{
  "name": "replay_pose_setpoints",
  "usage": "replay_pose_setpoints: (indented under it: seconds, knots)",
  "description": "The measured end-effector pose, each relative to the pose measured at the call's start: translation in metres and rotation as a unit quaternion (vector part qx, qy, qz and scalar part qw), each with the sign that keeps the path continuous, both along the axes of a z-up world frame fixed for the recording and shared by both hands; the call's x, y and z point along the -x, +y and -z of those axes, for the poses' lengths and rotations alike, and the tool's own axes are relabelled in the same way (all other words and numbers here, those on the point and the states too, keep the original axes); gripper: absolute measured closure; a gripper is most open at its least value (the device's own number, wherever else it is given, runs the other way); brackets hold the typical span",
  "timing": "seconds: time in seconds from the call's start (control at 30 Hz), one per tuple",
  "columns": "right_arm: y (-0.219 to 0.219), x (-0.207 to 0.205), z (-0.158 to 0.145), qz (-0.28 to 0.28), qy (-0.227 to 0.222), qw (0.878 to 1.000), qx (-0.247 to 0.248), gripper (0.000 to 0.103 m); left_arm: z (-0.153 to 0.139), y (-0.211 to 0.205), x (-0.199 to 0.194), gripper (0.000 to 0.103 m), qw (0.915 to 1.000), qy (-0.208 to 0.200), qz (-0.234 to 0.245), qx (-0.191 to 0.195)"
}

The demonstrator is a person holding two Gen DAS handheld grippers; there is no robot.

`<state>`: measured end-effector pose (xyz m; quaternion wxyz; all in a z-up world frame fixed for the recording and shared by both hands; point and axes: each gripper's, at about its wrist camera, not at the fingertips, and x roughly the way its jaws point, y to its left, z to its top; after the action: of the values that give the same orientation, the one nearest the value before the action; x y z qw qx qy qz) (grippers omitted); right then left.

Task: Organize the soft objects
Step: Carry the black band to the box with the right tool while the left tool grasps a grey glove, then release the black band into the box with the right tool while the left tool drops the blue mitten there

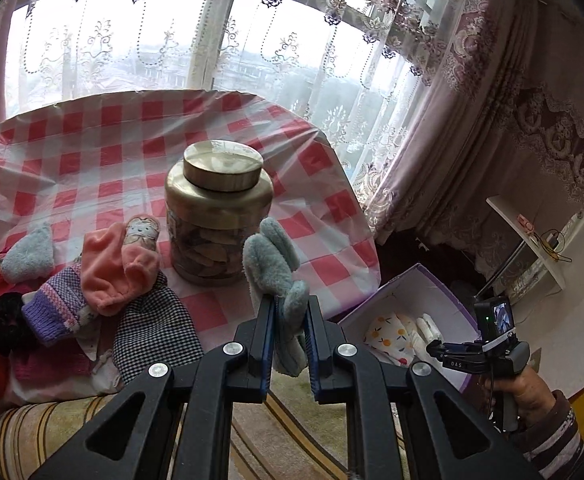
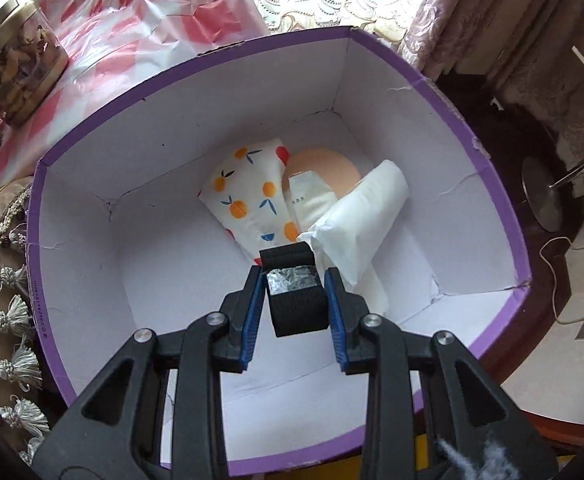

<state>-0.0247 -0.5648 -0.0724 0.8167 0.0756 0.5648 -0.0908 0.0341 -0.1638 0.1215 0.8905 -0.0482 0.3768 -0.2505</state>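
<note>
Left gripper (image 1: 289, 320) clenches a fluffy grey-blue sock (image 1: 275, 264) above the near table edge, lifted clear of the garment pile (image 1: 103, 280) at left. Right gripper (image 2: 294, 296) grasps a black ribbed roll (image 2: 298, 312), perhaps a sock, low inside the purple box (image 2: 444, 92), likely for dropping.

Jar (image 1: 219, 212) stands on table (image 1: 91, 128); box (image 1: 448, 304) lies to its right.

The tablecloth (image 1: 103, 128) was red-and-white checked, the fluffy glove (image 1: 269, 256) pale blue-grey, the box (image 2: 408, 68) purple-rimmed (white inside), one cloth (image 2: 247, 196) printed with oranges.
</note>
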Motion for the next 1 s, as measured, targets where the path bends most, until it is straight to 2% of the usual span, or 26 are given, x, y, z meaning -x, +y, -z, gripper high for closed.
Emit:
replay_pose_setpoints:
  seconds: [0.17, 0.33, 0.47, 0.57, 0.7, 0.77, 0.9, 0.93, 0.97, 1.0]
  knots:
    - [-0.002, 0.016, -0.015, 0.018, -0.006, 0.999, 0.048, 0.069, 0.004, -0.019, 0.001, 0.088, 0.9996, 0.007, 0.029, -0.002]
    - [-0.023, 0.027, -0.021, 0.042, -0.007, 0.995, 0.093, 0.069, 0.006, -0.043, 0.001, 0.088, 0.9979, 0.014, 0.063, -0.005]
    - [-0.045, 0.027, -0.009, 0.058, 0.01, 0.993, 0.1, 0.068, 0.01, -0.069, 0.0, 0.088, 0.9948, 0.021, 0.1, -0.009]
    - [-0.052, 0.026, -0.006, 0.066, 0.002, 0.993, 0.094, 0.066, 0.014, -0.093, 0.001, 0.088, 0.9906, 0.034, 0.133, -0.008]
    - [-0.055, 0.025, -0.006, 0.064, -0.011, 0.994, 0.088, 0.058, 0.022, -0.129, 0.004, 0.088, 0.9813, 0.059, 0.183, 0.002]
    - [-0.059, 0.025, -0.006, 0.071, -0.019, 0.994, 0.084, 0.048, 0.027, -0.148, 0.007, 0.088, 0.9747, 0.076, 0.21, 0.009]
    - [-0.065, 0.03, -0.012, 0.083, -0.041, 0.993, 0.077, 0.039, 0.046, -0.179, 0.014, 0.086, 0.9545, 0.133, 0.266, 0.023]
    - [-0.067, 0.031, -0.014, 0.086, -0.047, 0.992, 0.076, 0.037, 0.054, -0.187, 0.015, 0.08, 0.9494, 0.145, 0.278, 0.019]
    - [-0.069, 0.031, -0.015, 0.089, -0.052, 0.992, 0.075, 0.035, 0.063, -0.195, 0.015, 0.068, 0.9472, 0.153, 0.282, -0.002]
    - [-0.07, 0.033, -0.017, 0.093, -0.056, 0.991, 0.073, 0.035, 0.074, -0.199, 0.013, 0.06, 0.9504, 0.154, 0.267, -0.036]
